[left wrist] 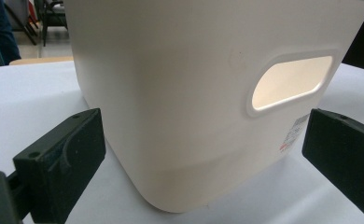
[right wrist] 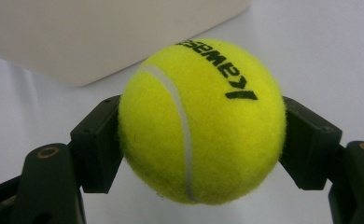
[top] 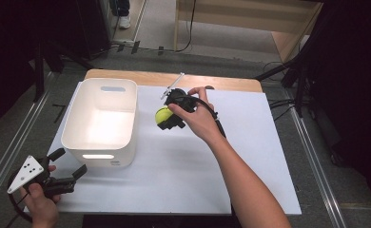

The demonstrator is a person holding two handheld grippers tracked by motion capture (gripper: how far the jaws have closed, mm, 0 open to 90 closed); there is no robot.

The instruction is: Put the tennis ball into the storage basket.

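Note:
A yellow tennis ball (top: 163,115) (right wrist: 201,121) with black lettering is clamped between the jaws of my right gripper (top: 167,118) (right wrist: 202,140), just right of the white bin (top: 101,122) and above the white board. The bin's side wall (right wrist: 101,32) lies close beyond the ball. My left gripper (top: 69,164) (left wrist: 203,154) stands open at the bin's near left corner, its jaws spread wide on either side of the bin's wall (left wrist: 180,107) and apart from it. An oval handle cut-out (left wrist: 290,83) opens in that wall.
The white board (top: 250,156) covers a wooden table (top: 221,83). Metal rails (top: 317,156) run along both sides of the table. A wooden frame (top: 250,19) and cables lie on the floor beyond. Someone's shoe (top: 124,21) stands at the far left.

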